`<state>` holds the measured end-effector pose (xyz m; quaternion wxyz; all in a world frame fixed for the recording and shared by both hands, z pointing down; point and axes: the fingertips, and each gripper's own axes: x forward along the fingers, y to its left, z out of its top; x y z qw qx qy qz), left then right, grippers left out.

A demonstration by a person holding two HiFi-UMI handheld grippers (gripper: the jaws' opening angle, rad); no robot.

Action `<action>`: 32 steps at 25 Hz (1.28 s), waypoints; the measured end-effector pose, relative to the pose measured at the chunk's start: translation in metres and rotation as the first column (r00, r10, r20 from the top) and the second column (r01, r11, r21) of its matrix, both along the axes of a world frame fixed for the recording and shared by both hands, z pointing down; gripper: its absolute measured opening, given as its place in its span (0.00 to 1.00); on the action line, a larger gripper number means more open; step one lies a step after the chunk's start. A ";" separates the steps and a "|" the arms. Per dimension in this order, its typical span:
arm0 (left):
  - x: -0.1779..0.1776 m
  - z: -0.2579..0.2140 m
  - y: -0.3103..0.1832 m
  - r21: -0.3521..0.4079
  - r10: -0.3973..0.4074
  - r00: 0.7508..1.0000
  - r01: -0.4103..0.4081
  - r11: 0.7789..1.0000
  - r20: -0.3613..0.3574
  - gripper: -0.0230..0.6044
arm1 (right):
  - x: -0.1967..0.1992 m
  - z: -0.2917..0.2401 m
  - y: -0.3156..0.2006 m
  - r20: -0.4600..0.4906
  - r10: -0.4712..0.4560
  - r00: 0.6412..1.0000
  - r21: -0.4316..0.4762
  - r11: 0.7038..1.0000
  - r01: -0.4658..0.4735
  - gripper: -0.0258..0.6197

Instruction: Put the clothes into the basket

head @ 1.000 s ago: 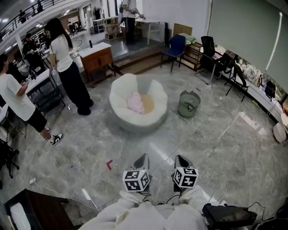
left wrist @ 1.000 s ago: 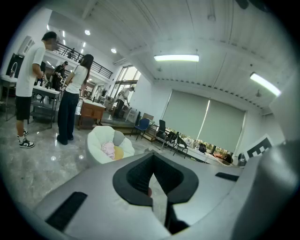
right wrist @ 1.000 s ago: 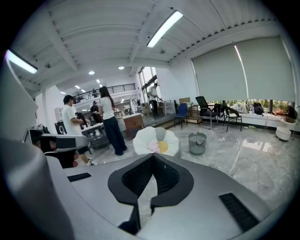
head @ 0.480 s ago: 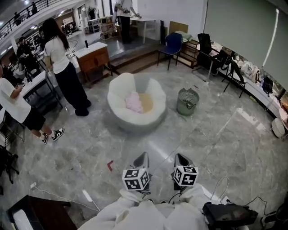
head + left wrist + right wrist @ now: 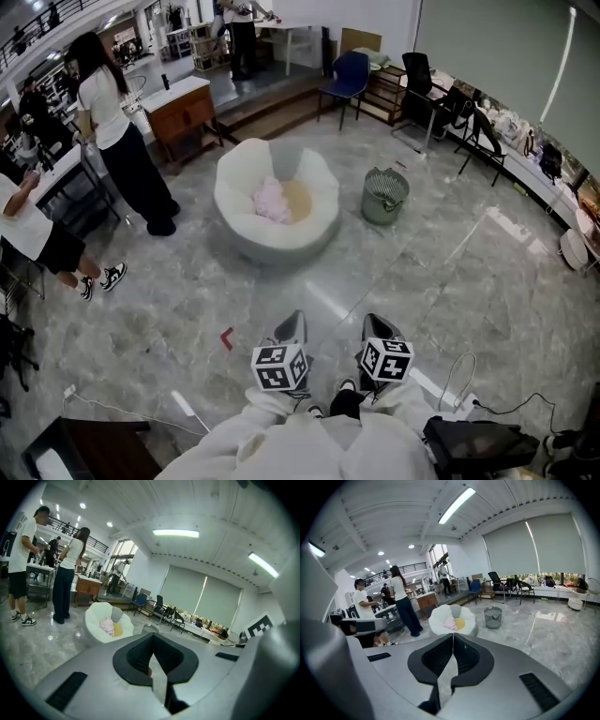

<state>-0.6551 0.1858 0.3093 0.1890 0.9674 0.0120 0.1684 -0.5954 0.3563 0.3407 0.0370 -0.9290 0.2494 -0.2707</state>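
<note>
**Approach phase: both tools empty, clothes not yet reached**

The left tool and right tool are each pressed together, with nothing between the jaws. Over the last second the beanbag chair has shifted slightly up and left in the head view, which suggests the approach is under way. The pink garment and yellow garment lie on it, well ahead of both tools. The basket stands ahead and to the right of the right tool. No garment has been collected yet.
</note>
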 end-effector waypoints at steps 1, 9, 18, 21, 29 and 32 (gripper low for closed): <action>0.003 0.001 -0.001 0.004 0.004 1.000 -0.004 1.000 -0.001 0.04 | 0.002 0.001 0.000 0.000 0.005 1.000 -0.002 1.000 -0.005 0.08; 0.045 0.006 -0.004 0.027 0.016 1.000 -0.016 1.000 -0.006 0.04 | 0.047 0.009 -0.002 0.007 0.019 1.000 -0.006 1.000 -0.019 0.08; 0.125 0.001 -0.014 0.041 -0.027 0.999 0.028 0.999 -0.017 0.04 | 0.131 0.008 -0.017 0.015 -0.025 1.000 0.009 1.000 0.025 0.08; 0.157 0.000 -0.015 0.036 -0.034 0.999 0.034 0.999 -0.012 0.04 | 0.164 0.007 -0.019 0.025 -0.036 0.999 0.006 0.999 0.036 0.08; 0.260 -0.002 -0.008 0.025 -0.026 1.000 0.026 0.999 -0.006 0.04 | 0.263 0.002 -0.014 0.031 -0.047 0.998 -0.002 0.999 0.047 0.08; 0.299 -0.004 -0.004 0.026 -0.019 1.000 0.019 0.999 -0.013 0.04 | 0.298 0.005 -0.010 0.038 -0.048 0.998 -0.006 0.999 0.049 0.08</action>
